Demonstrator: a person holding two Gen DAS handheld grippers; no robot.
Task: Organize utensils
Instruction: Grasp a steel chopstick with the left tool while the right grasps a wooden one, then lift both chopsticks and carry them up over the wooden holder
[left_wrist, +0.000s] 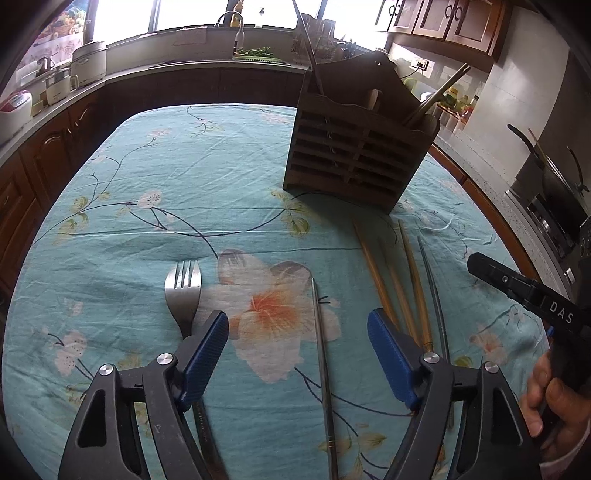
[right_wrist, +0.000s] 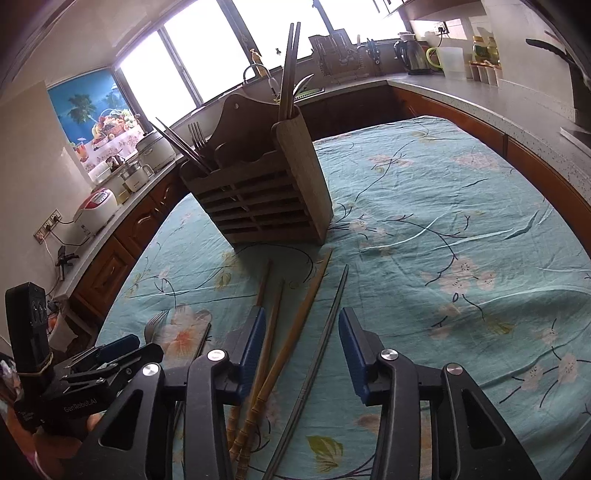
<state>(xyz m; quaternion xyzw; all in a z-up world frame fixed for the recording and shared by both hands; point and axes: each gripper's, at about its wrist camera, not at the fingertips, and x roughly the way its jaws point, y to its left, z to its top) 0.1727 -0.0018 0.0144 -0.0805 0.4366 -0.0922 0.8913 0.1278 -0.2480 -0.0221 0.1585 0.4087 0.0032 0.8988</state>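
Hovering with both pairs of jaws apart, your left gripper (left_wrist: 297, 341) straddles the metal chopstick (left_wrist: 322, 354) and your right gripper (right_wrist: 302, 343) straddles the bamboo chopsticks (right_wrist: 291, 339), ready for sorting into the wooden caddy (right_wrist: 258, 184).

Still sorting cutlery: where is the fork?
In the left wrist view the fork lies on the tablecloth, just left of the left gripper, beside the metal chopstick.

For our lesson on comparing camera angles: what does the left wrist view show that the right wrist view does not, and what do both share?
Only the left wrist view shows the whole fork lying on the cloth, the lone metal chopstick between the open left gripper's fingers, and a stove pan at far right. Only the right wrist view shows the kettle and a fork standing in the holder. Both show the wooden utensil holder, the bamboo chopsticks on the floral tablecloth, and the open right gripper.
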